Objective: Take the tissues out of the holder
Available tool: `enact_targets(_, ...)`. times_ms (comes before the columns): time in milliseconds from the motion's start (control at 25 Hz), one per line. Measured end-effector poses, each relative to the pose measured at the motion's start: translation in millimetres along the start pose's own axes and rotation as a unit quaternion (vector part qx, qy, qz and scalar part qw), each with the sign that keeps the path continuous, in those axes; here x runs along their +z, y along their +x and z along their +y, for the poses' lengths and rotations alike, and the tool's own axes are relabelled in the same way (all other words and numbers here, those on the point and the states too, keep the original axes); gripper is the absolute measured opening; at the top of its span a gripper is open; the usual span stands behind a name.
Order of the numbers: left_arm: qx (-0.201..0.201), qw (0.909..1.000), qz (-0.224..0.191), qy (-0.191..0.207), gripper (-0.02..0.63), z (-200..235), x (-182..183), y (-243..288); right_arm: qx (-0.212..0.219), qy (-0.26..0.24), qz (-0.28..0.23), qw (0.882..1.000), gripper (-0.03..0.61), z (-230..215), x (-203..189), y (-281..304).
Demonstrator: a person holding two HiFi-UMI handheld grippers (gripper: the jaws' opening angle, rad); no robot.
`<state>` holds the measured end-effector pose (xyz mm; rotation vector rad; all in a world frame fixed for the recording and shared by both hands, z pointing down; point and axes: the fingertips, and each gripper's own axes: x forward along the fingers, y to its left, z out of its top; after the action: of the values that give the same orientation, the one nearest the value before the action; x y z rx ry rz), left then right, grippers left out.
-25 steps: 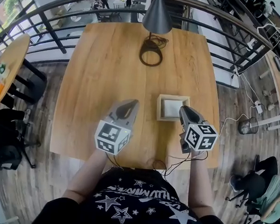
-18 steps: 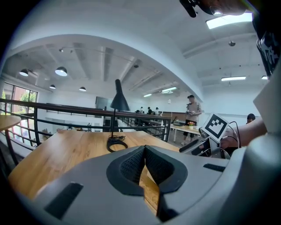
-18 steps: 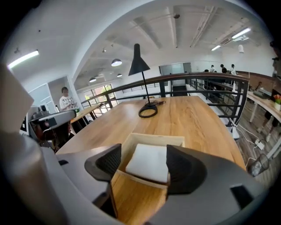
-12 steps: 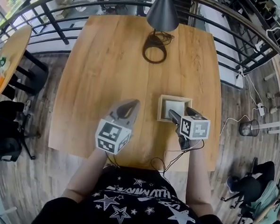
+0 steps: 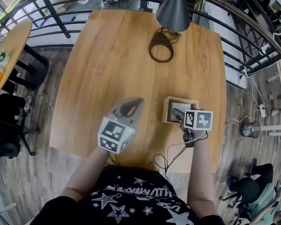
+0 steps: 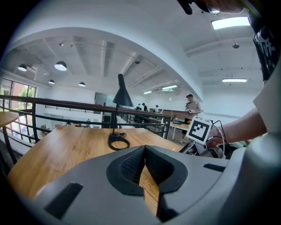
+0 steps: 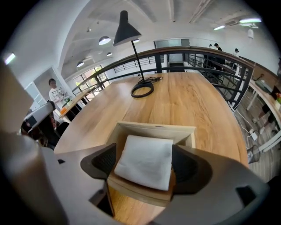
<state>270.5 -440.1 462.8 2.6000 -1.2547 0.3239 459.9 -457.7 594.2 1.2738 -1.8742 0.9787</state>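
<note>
Nearest the person, the left gripper (image 5: 133, 104) hangs over the bare table (image 5: 101, 59), to the left of the holder. Its jaws are closed tip to tip on nothing (it has no part in the job yet, by the look of it). Just beyond, the right gripper (image 7: 145, 163) tilts steeply down over the wooden holder (image 7: 151, 129), which sits toward the table's near right edge. Its jaws have just been opening and stand wide, one pad on either side of the white tissues (image 7: 147, 151) lying folded flat inside the holder. The pads flank the stack without pressing on it, so nothing is gripped.

The step in hand looks like the approach for the first pinch: the tongs are lined up, but the tissues are not yet out. The next move probably calls for sinking a little so the pads reach the stack itself rather than the holder's walls, then closing and lifting straight up. The light holder may try to come up too, and the idle left gripper could steady it.

There are two grippers, one holder and one stack of tissues (sheets too thin to count). Farther off stands one black lamp (image 5: 173, 11) with one bundle of cable (image 5: 166, 36) at its foot, and past the table edge a railing (image 7: 202, 49).
</note>
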Motion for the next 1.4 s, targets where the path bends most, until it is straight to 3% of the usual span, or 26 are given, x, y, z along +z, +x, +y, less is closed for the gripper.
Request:
enact_targets(360, -0.017, 0.9997, 0.009, -0.012, 0.012, 10.1, -7.2, 5.8, -0.035, -0.007, 0.090, 0.995, 0.370, -4.0, -10.3, 19.8)
enact_targets(720, -0.029, 0.9994, 0.010, -0.016, 0.012, 10.6, -8.5, 6.3, -0.068, -0.023, 0.128, 0.989, 0.382, -5.5, -11.5, 24.0)
enact_targets(1120, -0.028, 0.9992, 0.016, -0.021, 0.012, 12.2, -12.7, 7.5, -0.063, 0.021, 0.179, 0.982, 0.402, -9.8, -21.8, 42.3)
enact_targets(1400, -0.028, 0.9993, 0.015, -0.018, 0.012, 5.5, -13.8, 6.4, -0.065, 0.024, 0.189, 0.979, 0.403, -11.5, -25.9, 44.2)
